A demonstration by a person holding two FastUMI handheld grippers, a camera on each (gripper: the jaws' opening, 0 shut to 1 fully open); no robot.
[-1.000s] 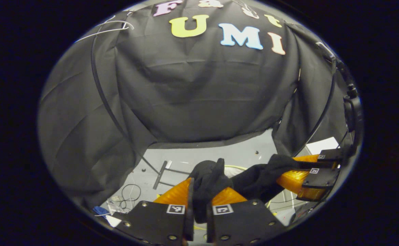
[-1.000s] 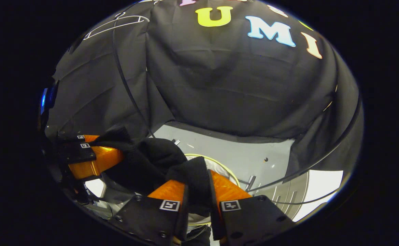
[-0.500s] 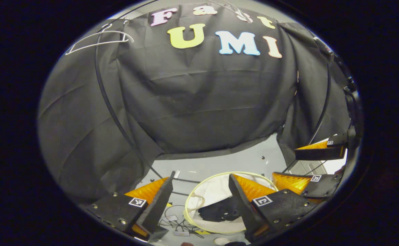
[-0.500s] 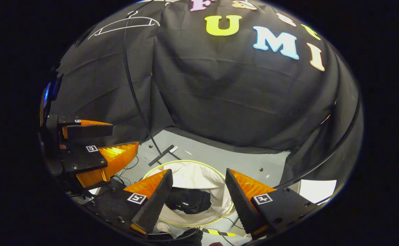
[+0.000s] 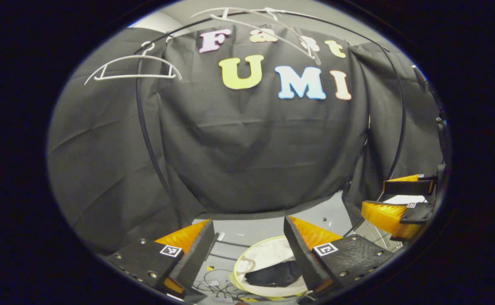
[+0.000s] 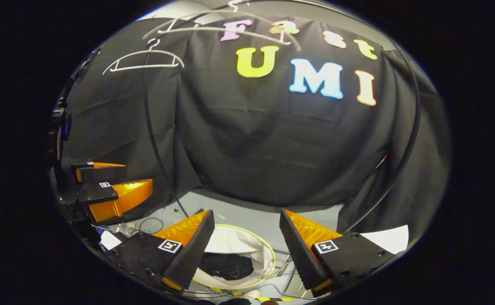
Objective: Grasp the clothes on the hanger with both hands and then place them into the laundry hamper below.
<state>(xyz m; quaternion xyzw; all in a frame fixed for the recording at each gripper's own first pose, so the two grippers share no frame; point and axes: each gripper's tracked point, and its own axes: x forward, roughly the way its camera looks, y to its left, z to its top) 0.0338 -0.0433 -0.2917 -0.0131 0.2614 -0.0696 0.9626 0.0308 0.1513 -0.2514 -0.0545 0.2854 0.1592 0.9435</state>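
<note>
Looking down from the left gripper view, I see my left tool (image 5: 249, 241) spread wide with nothing between its fingers. Its right finger cuts across the near side of the laundry hamper (image 5: 247, 259) on the floor, so part of the rim is hidden from me. Inside the hamper's pale lining lies the dark garment (image 5: 275, 274), bunched up; I cannot make out what kind of clothing it is. Loose cables (image 5: 215, 277) lie on the grey floor just beside the hamper, cut off at the bottom edge.

From the right gripper view, my right tool (image 6: 247, 235) is also wide and holds nothing. The hamper (image 6: 268, 250) sits between its fingers, the left finger covering part of the rim, and the dark garment (image 6: 226, 266) rests on the lining inside.

Each tool shows at the edge of the other's view: the right tool (image 5: 399, 201) at the far right, the left tool (image 6: 122, 182) at the far left, both with fingers apart and partly cropped.

A bare white hanger (image 5: 133, 70) hangs high on the left; a second hanger (image 5: 268, 31) near the top is blurred and hard to trace.
</note>
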